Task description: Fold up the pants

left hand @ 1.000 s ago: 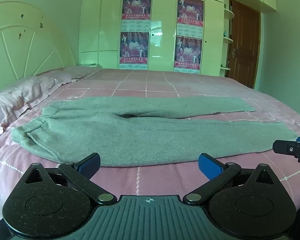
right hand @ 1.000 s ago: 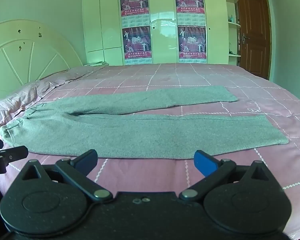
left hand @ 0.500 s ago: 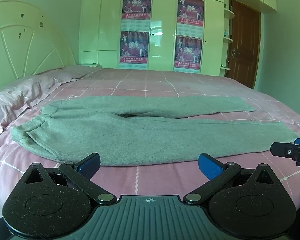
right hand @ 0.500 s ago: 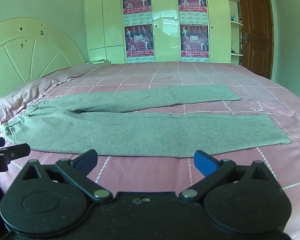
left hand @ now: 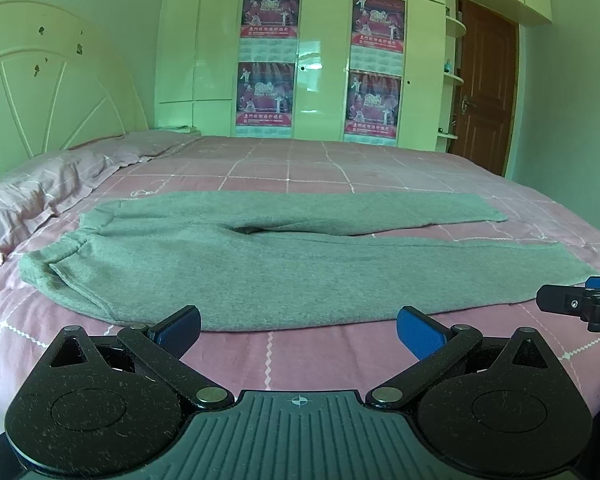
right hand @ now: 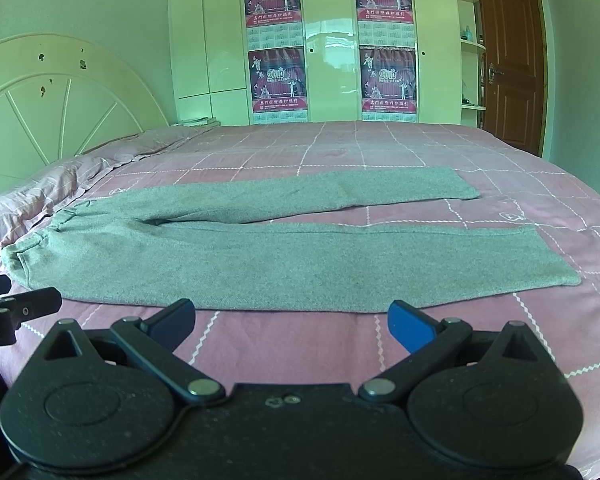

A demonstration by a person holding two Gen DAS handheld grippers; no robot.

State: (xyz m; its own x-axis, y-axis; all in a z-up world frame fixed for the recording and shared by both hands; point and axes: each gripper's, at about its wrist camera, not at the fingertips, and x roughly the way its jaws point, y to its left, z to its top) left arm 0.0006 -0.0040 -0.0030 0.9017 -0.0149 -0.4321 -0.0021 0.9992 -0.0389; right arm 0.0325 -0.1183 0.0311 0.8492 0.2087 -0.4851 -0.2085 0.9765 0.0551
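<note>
The left hand-held gripper (left hand: 298, 326) hovers low over the near edge of the bed (left hand: 340, 164), its blue fingers wide apart and holding nothing. The right hand-held gripper (right hand: 290, 320) is likewise spread and empty. Each shows at the edge of the other's view: the right one at the far right of the left view (left hand: 580, 304), the left one at the far left of the right view (right hand: 16, 308). Compared with a second ago both views sit slightly lower and closer to the bed, so the other gripper appears a little lower in each frame; the pants have not shifted.

Just beyond the fingertips lie the grey pants (left hand: 260, 268), spread flat on the pink checked bedspread. Their long axis runs across the view, left to right: the waistband (right hand: 32, 248) points left, toward the pillows (left hand: 32, 196), and the leg ends point right. The near leg (right hand: 340, 268) lies straight along the bed edge; the far leg (right hand: 320, 192) angles slightly away, leaving a narrow wedge of bedspread between them.

Farther back stand a cream headboard (right hand: 60, 104) on the left, a wardrobe with four posters (right hand: 316, 40), and a brown door (right hand: 508, 56) on the right.
</note>
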